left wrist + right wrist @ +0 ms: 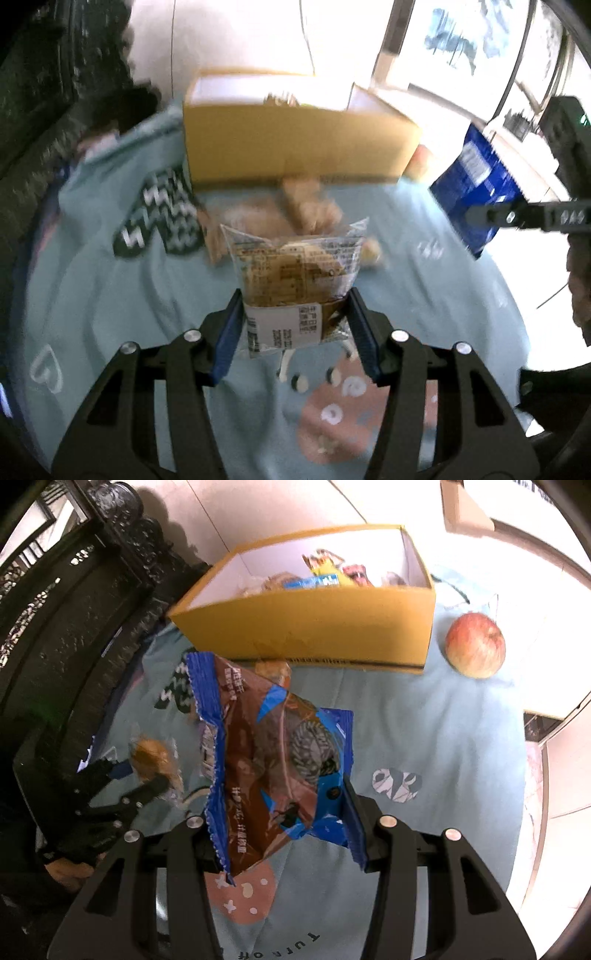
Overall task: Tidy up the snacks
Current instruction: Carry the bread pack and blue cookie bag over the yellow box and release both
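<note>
Right view only: apple [475, 645] at upper right; box [306, 627] holds packets.
Left gripper [293, 325]: clamped on clear printed pastry packet [291, 277].
Right gripper [280, 812]: clamped on blue-brown snack bag [269, 746].

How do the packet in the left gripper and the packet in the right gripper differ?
The clear packet shows its brown contents and carries a white label; the blue and brown packet is opaque, printed foil.
The clear packet looks smaller and sits upright between the pads of the left gripper; the blue and brown packet is larger, crumpled and tilted in the right gripper.
Both are gripped above the light blue cloth, short of the yellow box.
</note>
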